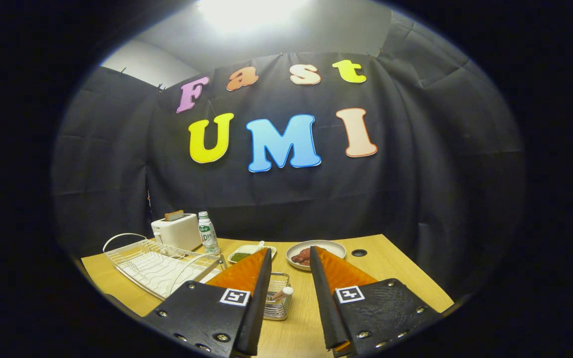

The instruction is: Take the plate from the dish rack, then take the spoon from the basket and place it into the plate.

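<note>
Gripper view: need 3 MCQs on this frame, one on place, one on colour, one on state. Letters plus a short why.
1. Where is the wire basket?
A. between the fingers, low down
B. on top of the toaster
C. inside the dish rack

2. What colour is the toaster?
A. red
B. white
C. blue

3. What state is the gripper in?
A. shut on the spoon
B. shut on the bottle
C. open, holding nothing

Answers:
1 A: the basket sits on the wooden table in the gap between the two fingers, with the spoon handle poking out of it.
2 B: the toaster behind the dish rack, beside the bottle, is white.
3 C: the fingers stand wide apart with only table and basket between them.
</note>
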